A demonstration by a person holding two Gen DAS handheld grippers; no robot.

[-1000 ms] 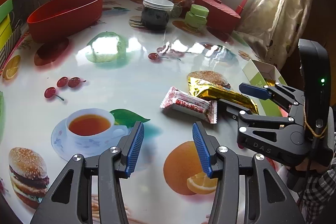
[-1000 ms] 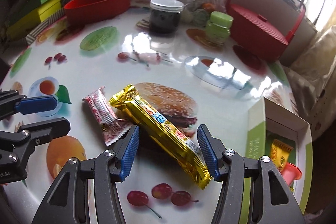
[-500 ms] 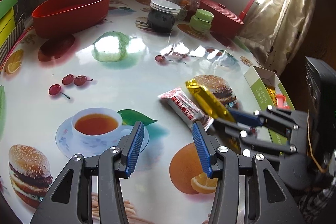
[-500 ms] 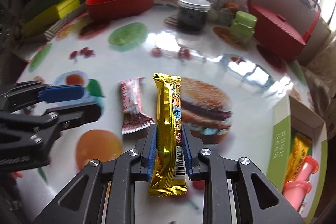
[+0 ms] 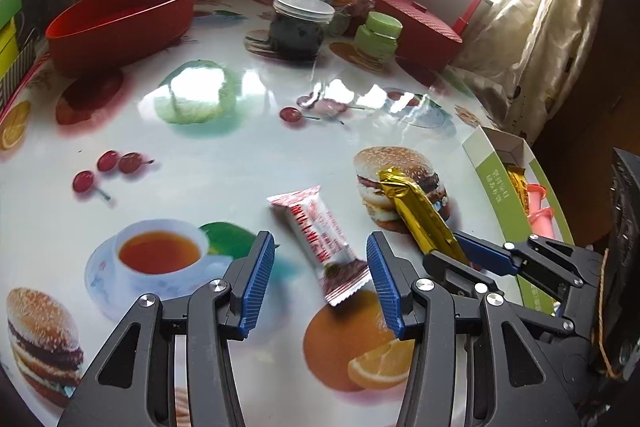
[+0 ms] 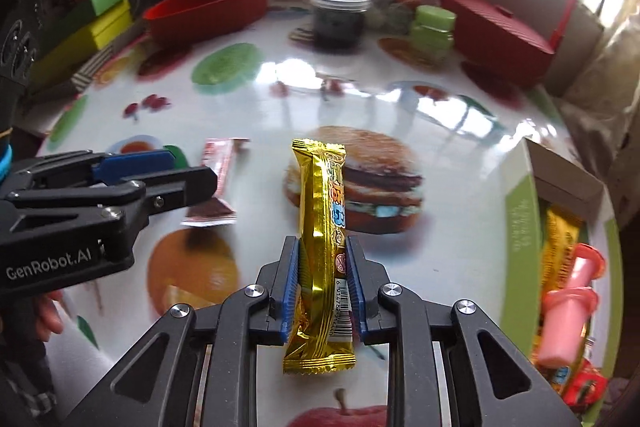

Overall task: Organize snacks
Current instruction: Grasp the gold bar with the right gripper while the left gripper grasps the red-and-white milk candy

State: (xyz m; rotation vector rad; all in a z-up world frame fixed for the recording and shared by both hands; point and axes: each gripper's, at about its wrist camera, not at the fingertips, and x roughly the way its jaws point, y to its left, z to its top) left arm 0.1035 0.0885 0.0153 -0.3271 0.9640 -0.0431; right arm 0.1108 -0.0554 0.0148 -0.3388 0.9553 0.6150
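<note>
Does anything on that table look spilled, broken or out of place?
Nothing looks spilled or damaged. One red-and-white snack packet lies loose on the table, between the open left gripper jaws, outside the green box. The right gripper holds a gold snack bar.

gold bar [image 5: 420, 215]: near end hidden behind the right gripper [image 5: 466, 255] in the left view
red wrapper [image 6: 218, 183]: partly covered by the left gripper [image 6: 160, 173] in the right view
green box [image 6: 520, 223]: cut off at the picture's edge
wrapper print: too small to read
</note>
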